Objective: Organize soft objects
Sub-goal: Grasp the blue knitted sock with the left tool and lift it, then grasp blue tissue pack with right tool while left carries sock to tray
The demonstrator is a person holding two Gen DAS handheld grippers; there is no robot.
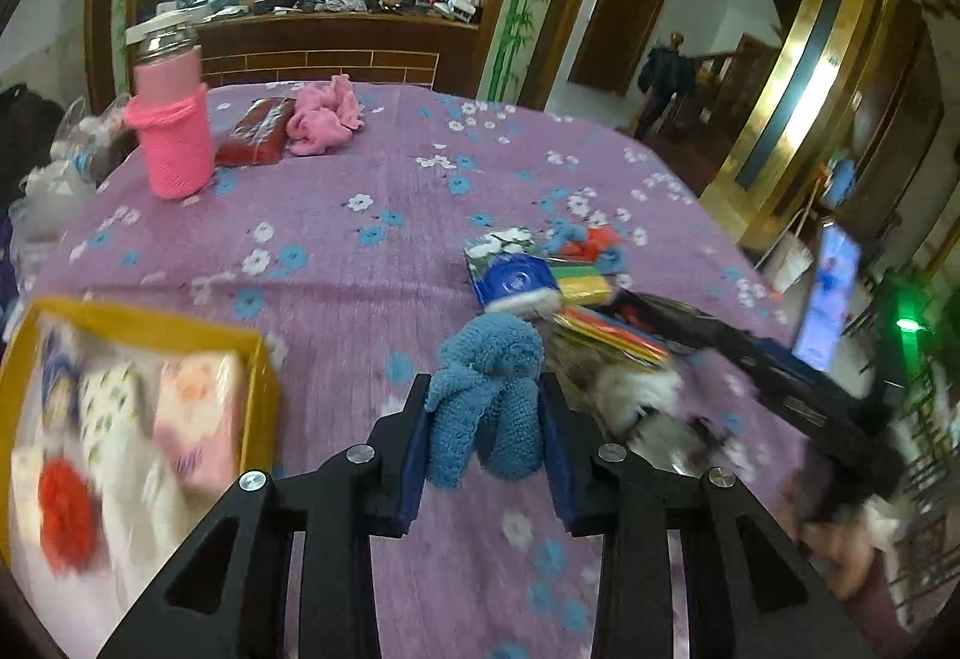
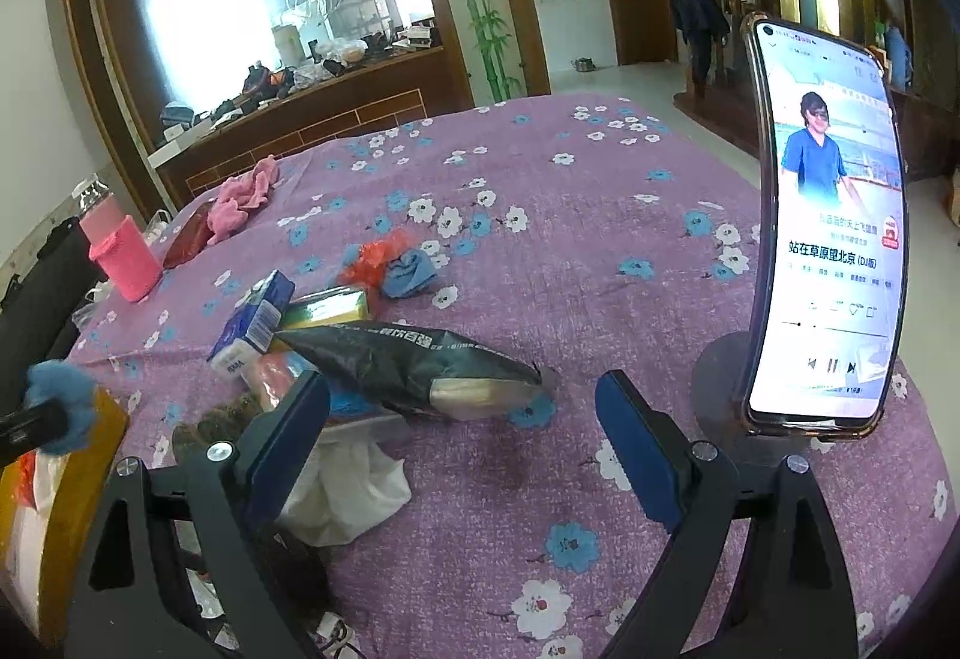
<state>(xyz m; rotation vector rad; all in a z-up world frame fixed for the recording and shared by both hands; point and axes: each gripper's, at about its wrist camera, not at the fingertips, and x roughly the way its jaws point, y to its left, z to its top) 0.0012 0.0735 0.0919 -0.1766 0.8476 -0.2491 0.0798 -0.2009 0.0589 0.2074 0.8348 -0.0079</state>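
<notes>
My left gripper is shut on a blue knitted soft piece and holds it above the purple flowered tablecloth. It also shows in the right wrist view, just above the yellow box. The yellow box at the left holds several soft items, among them a red pompom. My right gripper is open and empty over the cloth. A pink soft cloth lies at the far side. An orange and blue soft bundle lies mid-table.
A pink-sleeved bottle stands far left. A pile with a blue carton, a sponge and a black bag lies before my right gripper. A phone on a stand is at the right.
</notes>
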